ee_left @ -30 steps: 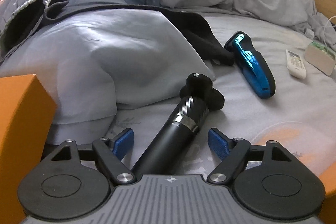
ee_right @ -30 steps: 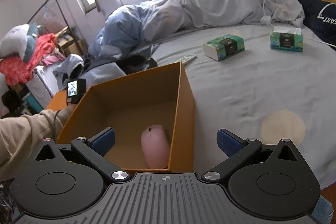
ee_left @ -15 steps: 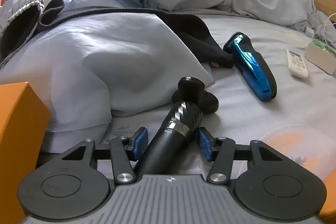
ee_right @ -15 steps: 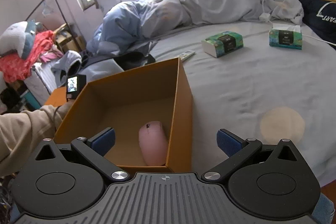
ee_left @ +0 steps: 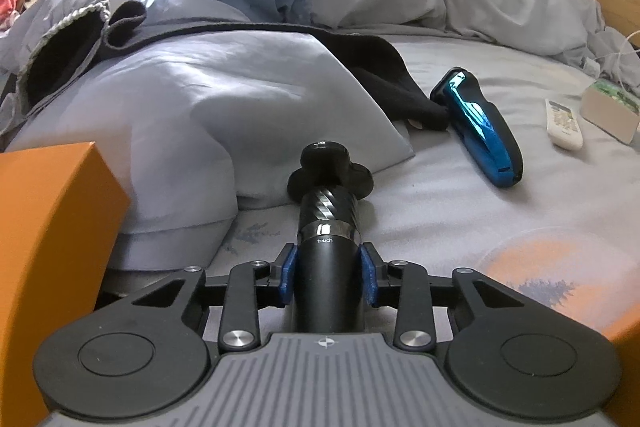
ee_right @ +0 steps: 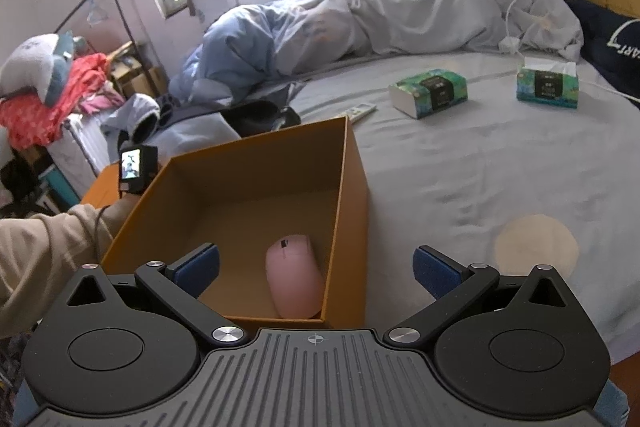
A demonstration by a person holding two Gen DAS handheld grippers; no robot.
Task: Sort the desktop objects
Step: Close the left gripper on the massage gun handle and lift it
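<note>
The left gripper [ee_left: 328, 277] has its blue pads [ee_left: 287, 273] clamped on both sides of a black electric shaver [ee_left: 328, 227], whose three-lobed head points away over the grey bed sheet [ee_left: 460, 203] beside a pillow [ee_left: 208, 115]. A blue shaver [ee_left: 480, 129] lies farther right, with a white remote [ee_left: 564, 125] near the bed's right edge. The right gripper [ee_right: 316, 267] hangs wide apart and empty above the orange box [ee_right: 352, 195], where a pink mouse [ee_right: 294, 275] sits by the near wall. Two packs, probably tissues [ee_right: 430, 91], lie well beyond
</note>
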